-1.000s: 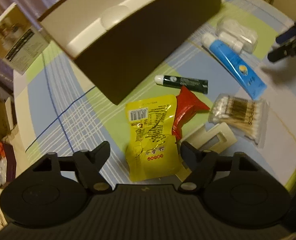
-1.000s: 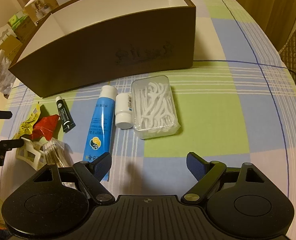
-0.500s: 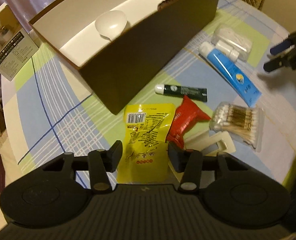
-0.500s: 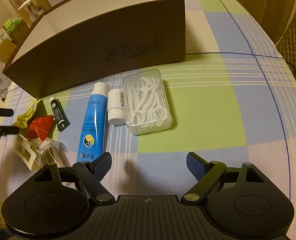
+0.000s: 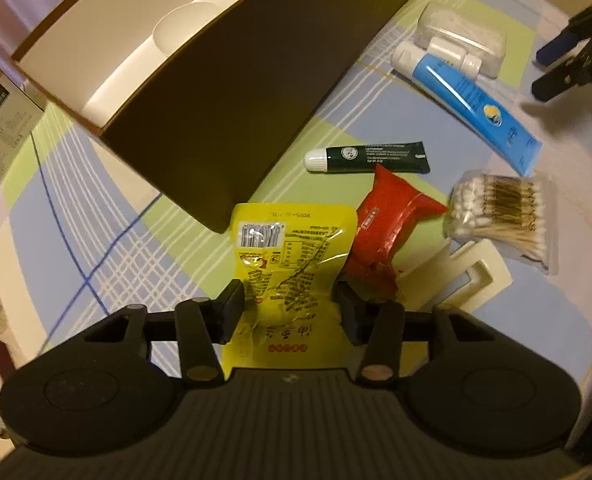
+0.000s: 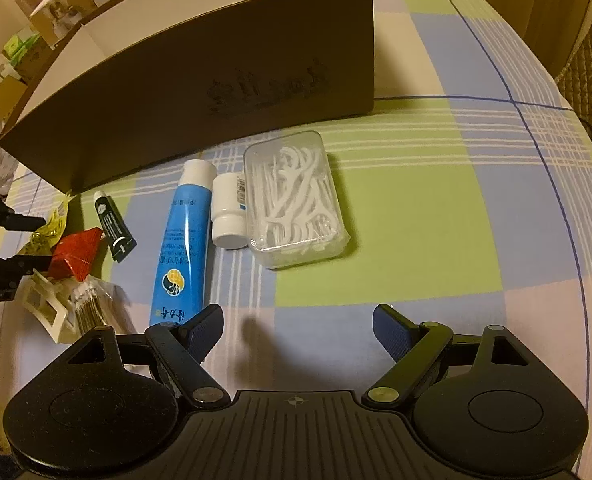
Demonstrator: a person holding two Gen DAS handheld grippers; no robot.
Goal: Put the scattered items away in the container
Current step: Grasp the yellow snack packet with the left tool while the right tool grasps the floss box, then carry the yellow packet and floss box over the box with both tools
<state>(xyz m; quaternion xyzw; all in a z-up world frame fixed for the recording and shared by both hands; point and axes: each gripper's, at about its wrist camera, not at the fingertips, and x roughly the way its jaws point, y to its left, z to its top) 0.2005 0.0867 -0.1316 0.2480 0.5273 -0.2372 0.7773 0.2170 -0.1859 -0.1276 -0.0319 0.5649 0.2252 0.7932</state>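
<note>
My left gripper (image 5: 289, 306) is shut on the lower part of a yellow snack packet (image 5: 287, 240), one finger against each side. The packet lies on the checked cloth just in front of the brown box (image 5: 235, 100) with a white inside. Beside the packet are a red sachet (image 5: 388, 224), a dark green tube (image 5: 372, 156), a bag of cotton swabs (image 5: 504, 212) and a blue tube (image 5: 472, 104). My right gripper (image 6: 298, 330) stands open over bare cloth, short of the blue tube (image 6: 183, 240), a small white bottle (image 6: 227, 212) and a clear floss-pick box (image 6: 291, 200).
A cream plastic frame (image 5: 468, 276) lies under the red sachet's corner. A white rounded object (image 5: 183, 28) rests inside the box. Cartons (image 6: 63, 8) stand beyond the box's left end. The cloth to the right of the floss-pick box (image 6: 436, 200) is bare.
My left gripper came down over the yellow packet and its fingers closed in from wide apart onto the packet's sides. My right gripper drifted slightly nearer the floss-pick box, still open.
</note>
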